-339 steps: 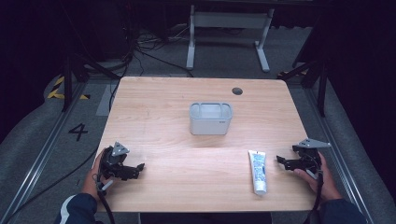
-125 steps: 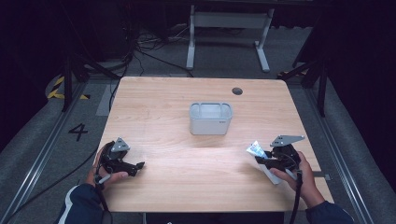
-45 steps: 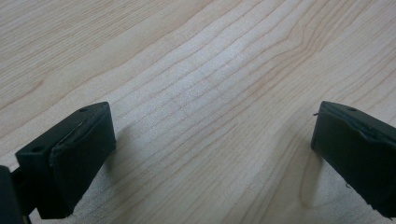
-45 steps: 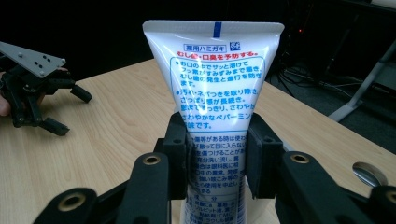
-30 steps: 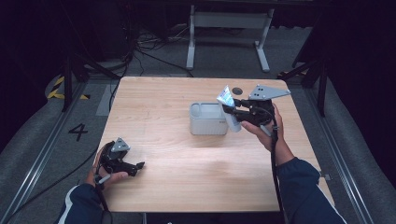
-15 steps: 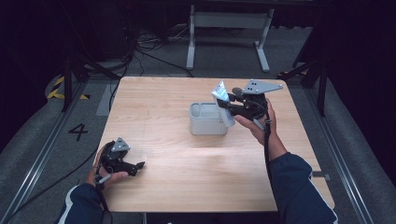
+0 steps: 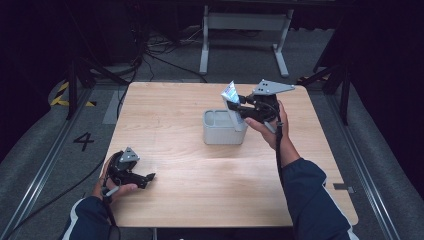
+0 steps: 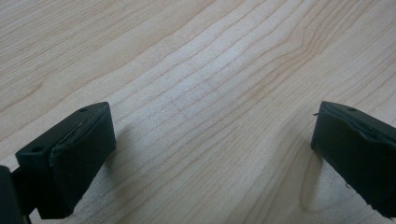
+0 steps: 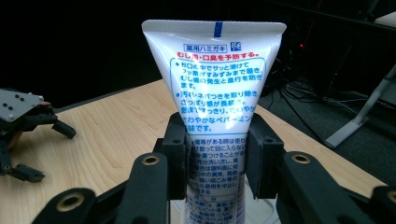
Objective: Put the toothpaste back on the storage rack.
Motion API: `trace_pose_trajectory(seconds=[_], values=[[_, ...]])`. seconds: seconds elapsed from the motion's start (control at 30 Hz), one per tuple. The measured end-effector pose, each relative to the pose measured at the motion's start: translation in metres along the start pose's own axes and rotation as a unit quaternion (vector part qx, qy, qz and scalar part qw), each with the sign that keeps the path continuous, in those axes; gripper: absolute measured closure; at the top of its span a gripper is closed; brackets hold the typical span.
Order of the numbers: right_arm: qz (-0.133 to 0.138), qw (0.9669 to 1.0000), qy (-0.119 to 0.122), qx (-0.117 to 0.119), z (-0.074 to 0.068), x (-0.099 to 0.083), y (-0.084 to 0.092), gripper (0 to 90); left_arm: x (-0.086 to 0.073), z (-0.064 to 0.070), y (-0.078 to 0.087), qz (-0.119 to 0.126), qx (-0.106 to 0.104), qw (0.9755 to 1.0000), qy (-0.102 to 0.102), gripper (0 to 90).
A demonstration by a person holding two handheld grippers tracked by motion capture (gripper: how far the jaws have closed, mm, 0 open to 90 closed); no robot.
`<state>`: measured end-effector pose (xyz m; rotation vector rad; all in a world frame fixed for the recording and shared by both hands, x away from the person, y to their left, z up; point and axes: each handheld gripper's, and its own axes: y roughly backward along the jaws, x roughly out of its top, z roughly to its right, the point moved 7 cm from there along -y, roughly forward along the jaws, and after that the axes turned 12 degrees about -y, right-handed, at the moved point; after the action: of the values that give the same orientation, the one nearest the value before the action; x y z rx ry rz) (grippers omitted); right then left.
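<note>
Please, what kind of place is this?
Probably a lab or recording studio: one bare wooden table on a grey floor, loose cables behind it, dark surroundings, and yellow-black hazard tape.

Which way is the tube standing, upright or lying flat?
Upright: the tube stands crimped end up, clamped between the right gripper jaws above the bin.

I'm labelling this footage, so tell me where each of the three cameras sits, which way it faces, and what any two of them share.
High view: above the person's side, looking forward and down on the light wooden table; both forearms, left gripper, right gripper.
Left gripper view: on the left gripper, facing down at bare wood between open jaws.
Right gripper view: on the right gripper, facing across the table; its jaws clamp the white printed tube.
Shared: high and right gripper views show the tube and the left gripper.
</note>
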<state>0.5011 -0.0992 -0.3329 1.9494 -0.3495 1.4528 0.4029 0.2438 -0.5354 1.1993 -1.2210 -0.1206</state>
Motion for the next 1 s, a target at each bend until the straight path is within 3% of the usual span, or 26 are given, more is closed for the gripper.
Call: trace_pose_trajectory(seconds=[0.47, 1.0], values=[[-0.003, 1.0000, 0.003, 0.003, -0.002, 0.006, -0.020, 65.7, 0.000, 0.000, 0.000, 0.000, 0.000, 1.0000, 0.001, 0.2], [-0.015, 0.9999, -0.003, -0.005, 0.009, 0.006, -0.044, 65.4, 0.000, 0.001, 0.000, 0.000, -0.002, 1.0000, 0.003, 0.2]])
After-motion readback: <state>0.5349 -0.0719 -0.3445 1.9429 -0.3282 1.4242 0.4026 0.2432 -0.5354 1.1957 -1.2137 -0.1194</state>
